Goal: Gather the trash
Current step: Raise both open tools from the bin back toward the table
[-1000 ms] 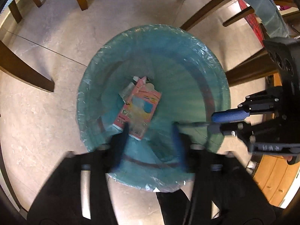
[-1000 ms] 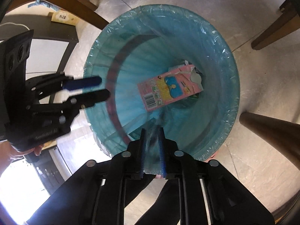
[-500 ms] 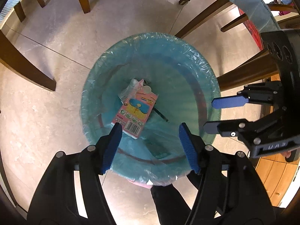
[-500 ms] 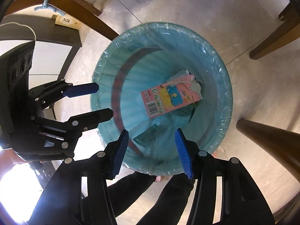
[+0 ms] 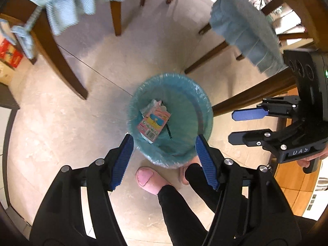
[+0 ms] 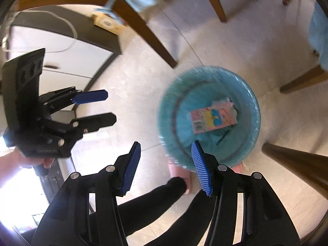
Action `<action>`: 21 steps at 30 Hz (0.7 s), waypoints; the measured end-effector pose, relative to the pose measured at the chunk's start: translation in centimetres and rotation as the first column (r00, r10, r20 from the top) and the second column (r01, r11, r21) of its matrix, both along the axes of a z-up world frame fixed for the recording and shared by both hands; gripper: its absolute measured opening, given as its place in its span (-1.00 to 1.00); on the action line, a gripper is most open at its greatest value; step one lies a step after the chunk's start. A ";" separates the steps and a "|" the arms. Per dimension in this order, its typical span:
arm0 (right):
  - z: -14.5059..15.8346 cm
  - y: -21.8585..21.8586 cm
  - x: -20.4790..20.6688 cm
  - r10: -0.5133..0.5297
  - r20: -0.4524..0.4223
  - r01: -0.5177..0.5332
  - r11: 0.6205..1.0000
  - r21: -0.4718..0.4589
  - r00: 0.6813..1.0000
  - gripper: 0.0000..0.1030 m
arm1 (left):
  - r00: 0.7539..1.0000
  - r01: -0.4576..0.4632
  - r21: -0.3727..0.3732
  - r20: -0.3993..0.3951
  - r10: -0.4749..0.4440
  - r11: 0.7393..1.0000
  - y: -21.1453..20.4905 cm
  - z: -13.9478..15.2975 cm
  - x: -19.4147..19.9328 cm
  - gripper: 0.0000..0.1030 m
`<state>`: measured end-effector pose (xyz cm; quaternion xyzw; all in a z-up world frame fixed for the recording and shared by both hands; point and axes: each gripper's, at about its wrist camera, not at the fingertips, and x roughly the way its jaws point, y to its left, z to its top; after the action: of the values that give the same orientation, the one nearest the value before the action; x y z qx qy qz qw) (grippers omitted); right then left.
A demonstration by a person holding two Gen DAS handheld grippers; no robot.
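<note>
Down below both empty, wide-spread tools (image 5: 164, 157) (image 6: 166, 165), carton (image 5: 153, 122) inside bin (image 5: 203, 100)

The trash bin (image 5: 170, 119) stands on the floor (image 5: 61, 127) among chair legs (image 5: 59, 61), just ahead of the person's feet (image 5: 148, 179). A carton (image 5: 153, 123) lies inside it. Both grippers hang above, the right gripper (image 6: 166, 168) beside the left gripper (image 5: 164, 160).

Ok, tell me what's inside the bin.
Inside the trash bin, over the teal liner, a pink carton lies barcode up, a crumpled wrapper beneath its far end. Anything under them is covered.
</note>
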<state>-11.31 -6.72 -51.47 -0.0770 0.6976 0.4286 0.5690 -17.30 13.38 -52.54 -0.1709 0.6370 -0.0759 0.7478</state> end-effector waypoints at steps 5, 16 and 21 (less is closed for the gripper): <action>6.4 0.7 -1.8 0.040 0.027 -0.042 0.998 0.048 0.999 0.04 | 0.999 -0.049 0.025 0.024 0.048 0.998 2.2 5.7 -1.8 0.18; 20.9 1.8 -4.8 0.144 0.090 -0.158 0.973 0.170 0.985 0.04 | 0.991 -0.090 0.040 0.104 0.085 0.995 3.3 17.1 -3.1 0.18; 27.1 1.4 -3.4 0.121 0.155 -0.156 0.960 0.234 0.980 0.04 | 0.984 -0.063 0.056 0.171 0.053 0.996 2.9 21.7 -2.4 0.25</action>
<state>-14.70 -5.29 -24.36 -0.0847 0.5909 0.5438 0.5899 -19.72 16.32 -30.83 -0.1594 0.5681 -0.0490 0.8059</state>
